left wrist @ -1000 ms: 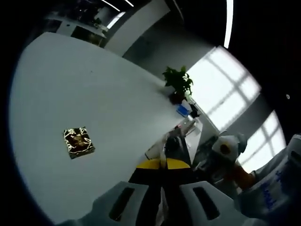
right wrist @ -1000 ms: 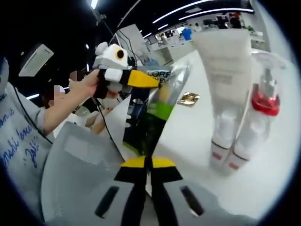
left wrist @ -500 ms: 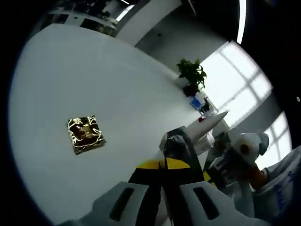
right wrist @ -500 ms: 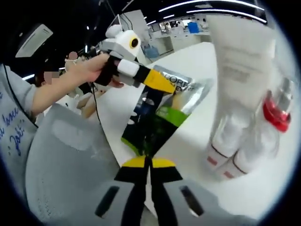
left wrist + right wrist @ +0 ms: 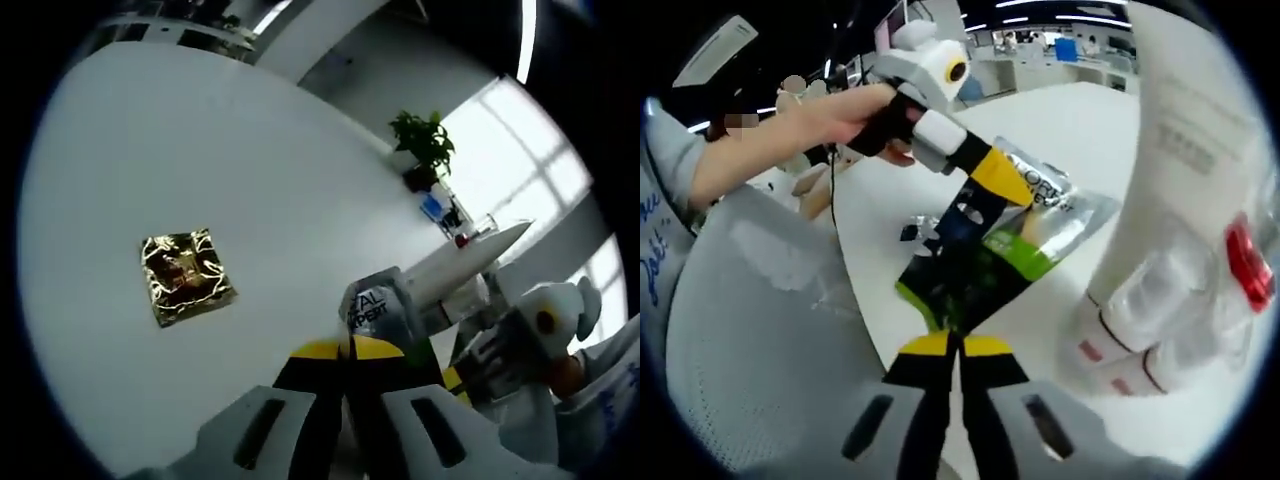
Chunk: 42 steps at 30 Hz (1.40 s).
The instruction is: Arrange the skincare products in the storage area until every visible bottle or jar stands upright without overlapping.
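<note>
A silver sachet [image 5: 985, 255] with green and black print hangs between both grippers. My right gripper [image 5: 958, 342] is shut on its lower edge. My left gripper [image 5: 1000, 182], held by a hand [image 5: 830, 118], is shut on its top corner. In the left gripper view the left gripper [image 5: 347, 346] pinches the sachet [image 5: 375, 305], and the right gripper [image 5: 453, 378] comes in at the lower right. A white tube [image 5: 1185, 170] stands on its cap beside a clear spray bottle with a red collar [image 5: 1245, 252]. A gold sachet [image 5: 185, 276] lies flat on the table.
The white table [image 5: 230, 160] is wide and bare around the gold sachet. A potted plant [image 5: 425, 148] and a small blue item [image 5: 434, 206] stand at its far edge. Grey cloth [image 5: 760, 330] covers the left of the right gripper view.
The shared sachet has tipped from upright to more slanted, with the left gripper's tip swinging right and down. The tube and spray bottle loom closer in the right gripper view.
</note>
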{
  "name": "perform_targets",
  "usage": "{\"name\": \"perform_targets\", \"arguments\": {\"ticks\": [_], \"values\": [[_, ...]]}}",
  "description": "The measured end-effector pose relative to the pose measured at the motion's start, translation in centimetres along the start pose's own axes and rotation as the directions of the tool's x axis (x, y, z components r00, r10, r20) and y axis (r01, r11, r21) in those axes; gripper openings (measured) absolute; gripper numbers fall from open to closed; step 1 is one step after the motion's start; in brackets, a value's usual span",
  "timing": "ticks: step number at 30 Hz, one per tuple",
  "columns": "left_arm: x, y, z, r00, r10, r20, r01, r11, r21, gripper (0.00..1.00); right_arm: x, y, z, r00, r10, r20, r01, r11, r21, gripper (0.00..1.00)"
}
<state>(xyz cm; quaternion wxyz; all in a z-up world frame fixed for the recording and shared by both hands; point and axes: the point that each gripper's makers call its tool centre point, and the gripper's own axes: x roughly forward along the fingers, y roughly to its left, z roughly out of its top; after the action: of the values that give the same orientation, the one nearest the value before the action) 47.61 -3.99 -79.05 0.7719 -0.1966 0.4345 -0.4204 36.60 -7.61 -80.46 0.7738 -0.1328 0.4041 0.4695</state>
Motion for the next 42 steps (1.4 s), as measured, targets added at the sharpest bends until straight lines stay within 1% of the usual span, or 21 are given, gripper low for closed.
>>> {"name": "perform_targets", "arguments": {"ticks": [8,11,15,17,19,24,25,30,33,36,37,40,42], "values": [[0.6,0.8,-0.4,1.0,0.016,-0.019,-0.016,1.0,0.001,0.0,0.3,-0.6,-0.2,1.0,-0.021,-0.004,0.021,1.0,0.003,0.02],[1.0,1.1,-0.5,0.999,0.027,-0.026,-0.027,1.0,0.007,0.0,0.5,-0.8,-0.6,0.999,-0.038,-0.025,0.038,0.999,-0.015,0.02],[1.4,1.2,-1.0,0.998,0.04,-0.046,-0.038,0.999,0.028,0.0,0.7,-0.7,-0.7,0.999,-0.036,-0.031,0.036,0.999,-0.023,0.03],[1.6,1.4,-1.2,0.997,0.049,-0.055,-0.047,0.998,0.034,0.0,0.8,-0.7,-1.1,0.998,-0.04,-0.047,0.039,0.999,-0.03,0.03],[1.7,1.5,-1.3,0.997,0.058,-0.057,-0.056,0.998,0.038,0.0,0.8,-0.9,-1.4,0.997,-0.046,-0.06,0.045,0.998,-0.032,0.03],[1.8,1.5,-1.4,0.996,0.071,-0.055,-0.067,0.996,0.061,0.0,0.9,-1.1,-1.7,0.996,-0.05,-0.072,0.048,0.998,-0.027,0.04],[1.8,1.8,-1.3,0.996,0.074,-0.054,-0.07,0.996,0.064,0.0,0.9,-1.1,-1.8,0.996,-0.052,-0.077,0.05,0.998,-0.03,0.05],[1.9,1.9,-1.4,0.996,0.077,-0.051,-0.074,0.996,0.058,0.0,0.6,-1.1,-2.1,0.994,-0.066,-0.087,0.063,0.997,-0.036,0.07],[2.0,1.9,-1.5,0.995,0.08,-0.052,-0.077,0.995,0.063,0.0,0.3,-1.3,-2.7,0.99,-0.087,-0.115,0.079,0.995,-0.068,0.09],[2.0,2.0,-1.4,0.995,0.08,-0.051,-0.077,0.995,0.062,0.0,-0.1,-1.8,-3.3,0.982,-0.122,-0.144,0.109,0.989,-0.099,0.07],[2.1,1.9,-1.5,0.995,0.08,-0.051,-0.077,0.995,0.063,0.0,-0.3,-1.9,-3.4,0.981,-0.131,-0.145,0.117,0.988,-0.102,0.07],[2.3,1.9,-1.7,0.995,0.084,-0.057,-0.08,0.994,0.068,0.0,-0.8,-1.8,-3.3,0.983,-0.127,-0.136,0.116,0.989,-0.089,0.07],[2.3,1.8,-1.7,0.995,0.083,-0.059,-0.079,0.995,0.063,0.0,-0.9,-1.6,-3.1,0.982,-0.138,-0.129,0.125,0.987,-0.099,0.08]]}}
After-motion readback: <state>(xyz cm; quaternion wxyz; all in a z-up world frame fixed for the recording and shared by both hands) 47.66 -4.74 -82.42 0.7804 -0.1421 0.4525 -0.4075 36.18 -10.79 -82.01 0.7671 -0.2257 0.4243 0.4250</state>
